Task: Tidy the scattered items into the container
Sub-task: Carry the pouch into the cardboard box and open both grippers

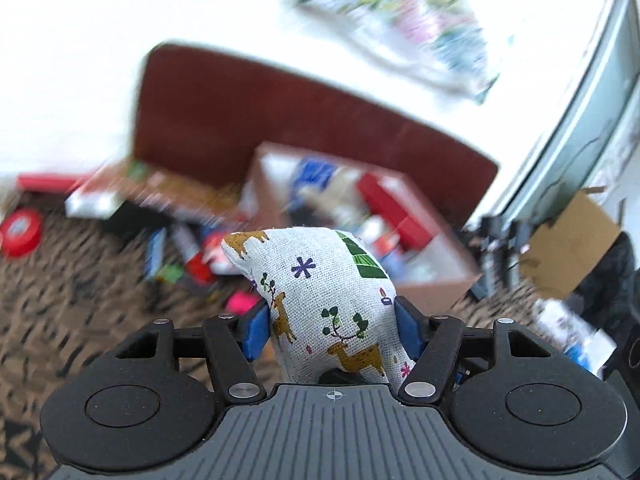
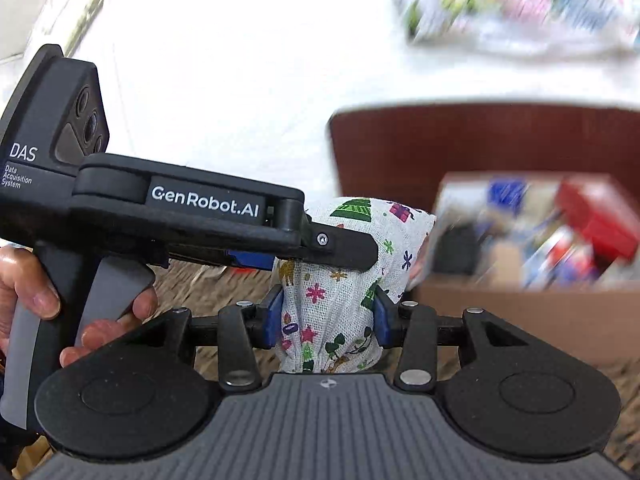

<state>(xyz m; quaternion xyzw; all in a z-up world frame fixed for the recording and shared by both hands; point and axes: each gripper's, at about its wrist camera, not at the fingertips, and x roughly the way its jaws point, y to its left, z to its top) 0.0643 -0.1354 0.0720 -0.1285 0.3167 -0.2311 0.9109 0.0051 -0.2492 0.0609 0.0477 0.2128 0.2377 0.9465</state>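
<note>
1. Over the carpet (image 1: pixel 80 280), both tongs are clamped on one cloth pouch (image 1: pixel 320 300), carrying it clear of the floor, just short of the box (image 1: pixel 436 288).
2. Left gripper (image 1: pixel 332 328): blue pads pinch the pouch at its waist, and the fabric bulges above them. In the right wrist view the same gripper comes in from the left, its upper finger pressing the pouch top, with a hand (image 2: pixel 36 284) on the grip.
3. Right gripper (image 2: pixel 328 320): closed on the pouch's lower neck, which bunches into folds between its pads.
4. Handling call: the pouch looks soft, light and floppy, woven cloth with a loose filling. It should not break, but it can sag or slide through a loose pinch, so the gathered neck and the waist seem the safest holds.
5. Around it, left to right: a red round thing (image 1: pixel 20 236) at the carpet's left edge, loose packets (image 1: pixel 180 248), a pink thing (image 1: pixel 242 302), then the box, already crowded with red and blue packs, all too blurred to name.
6. In the way: the box's near wall and its packed contents look like the main obstacles to a clean drop. A brown headboard (image 1: pixel 280 128) stands behind the box.
</note>
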